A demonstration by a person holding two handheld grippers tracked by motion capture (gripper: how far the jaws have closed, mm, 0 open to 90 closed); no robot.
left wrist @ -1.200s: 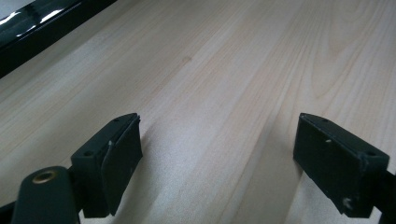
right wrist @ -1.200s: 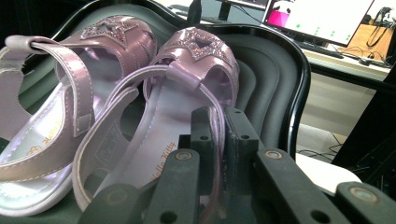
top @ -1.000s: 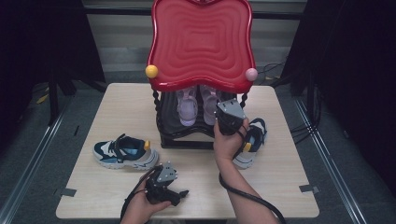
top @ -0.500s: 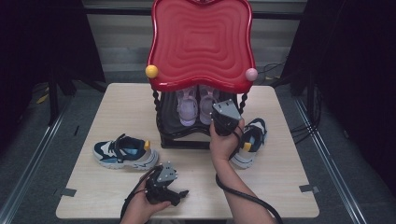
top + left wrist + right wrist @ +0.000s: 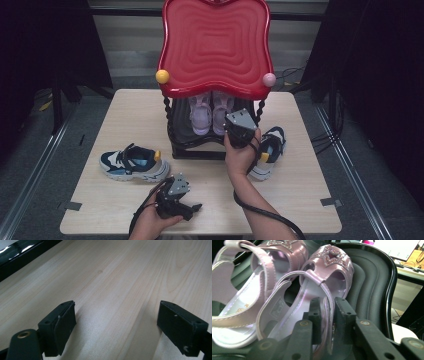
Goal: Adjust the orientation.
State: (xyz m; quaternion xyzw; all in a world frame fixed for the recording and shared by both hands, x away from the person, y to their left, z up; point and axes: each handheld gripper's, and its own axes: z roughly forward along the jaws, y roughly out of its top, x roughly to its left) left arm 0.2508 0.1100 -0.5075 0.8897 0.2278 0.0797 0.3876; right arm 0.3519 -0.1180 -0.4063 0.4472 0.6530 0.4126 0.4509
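the right tool [image 5: 239, 131] reaches under the red top [image 5: 216, 47] of the small stand [image 5: 182, 145] on the table [image 5: 125, 112], held from behind by the right hand [image 5: 241, 156]. in the right gripper view its jaws stand narrow around the side wall of the right sandal [image 5: 312, 302], near the heel; they have just been opening a little, and the pink edge sits between the pads with a slight gap showing, so the grip looks loosened. the sandal lies on the stand's dark lower shelf [image 5: 372, 282], toe pointing away from the tool, just beside the left sandal [image 5: 244, 297], the two nearly touching along their sides. from above the pair shows as pale pink shapes under the red top, the left sandal [image 5: 200, 115] and the right sandal [image 5: 220, 111]. the left tool [image 5: 175, 199] rests low at the near edge of the table in the left hand [image 5: 150, 222], its jaws wide and with bare wood between them. a blue and white sneaker [image 5: 132, 162] lies on the table left of the stand, and a second sneaker [image 5: 267, 156] lies to the right of the stand, just beside the right hand.
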